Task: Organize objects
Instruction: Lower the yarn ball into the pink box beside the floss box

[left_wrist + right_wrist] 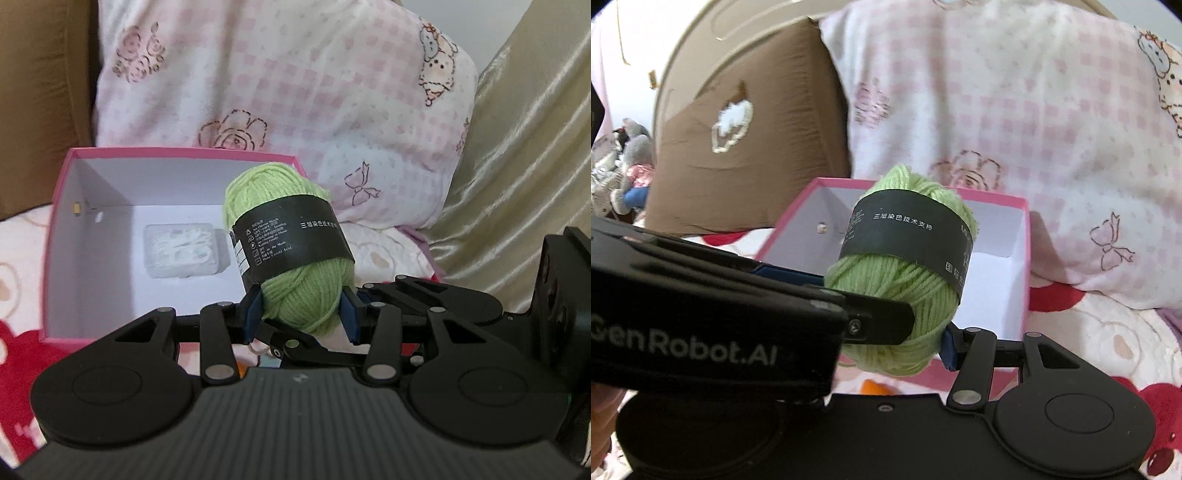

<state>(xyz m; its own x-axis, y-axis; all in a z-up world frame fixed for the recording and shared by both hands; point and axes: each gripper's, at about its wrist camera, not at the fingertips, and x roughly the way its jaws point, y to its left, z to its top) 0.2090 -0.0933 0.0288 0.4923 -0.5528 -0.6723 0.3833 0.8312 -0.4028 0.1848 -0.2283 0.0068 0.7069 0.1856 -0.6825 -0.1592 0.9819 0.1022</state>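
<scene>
Yarn ball (291, 236) label (905, 236) reads "三旭染色技术支持".

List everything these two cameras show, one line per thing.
yarn ball: one, light green with a black paper band, held up in front of the box
box: one, pink outside and white inside, open, on the bed cover
plastic case: one, clear-white, on the box floor
checked pillow: one, pink and white with flower prints, behind the box
brown pillow: one, brown with a white patch, left of the checked pillow
satin fabric: one, pale gold, at the right
bed cover: one, cream with red prints, under the box
left gripper: one, black with blue pads, clamped on the yarn's lower end
right gripper: one, black, one blue pad against the yarn, other finger hidden
</scene>
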